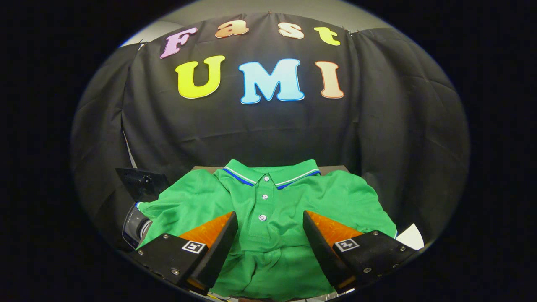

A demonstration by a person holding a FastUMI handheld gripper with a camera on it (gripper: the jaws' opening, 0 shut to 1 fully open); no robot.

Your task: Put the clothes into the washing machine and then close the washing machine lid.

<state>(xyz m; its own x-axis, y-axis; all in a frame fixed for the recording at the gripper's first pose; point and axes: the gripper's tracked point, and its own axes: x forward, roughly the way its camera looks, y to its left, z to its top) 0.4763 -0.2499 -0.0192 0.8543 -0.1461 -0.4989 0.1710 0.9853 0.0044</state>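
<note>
I am holding my gripper (270, 218) wide open over the shirt (268, 201), its button line running straight ahead between the fingers.

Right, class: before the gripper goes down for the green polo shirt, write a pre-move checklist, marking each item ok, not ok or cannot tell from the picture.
1. Gripper open: ok, fingers spread wide with nothing between them but the shirt below.
2. Green polo shirt within reach: ok, it lies flat just ahead of and under the fingers.
3. Fingers centred on the shirt: ok, the button placket runs midway between them.
4. Shirt free of other things: ok, nothing lies on it.
5. Washing machine lid open: cannot tell, only a rounded part shows beside the shirt's sleeve.
6. Fingers touching cloth: cannot tell.
</note>
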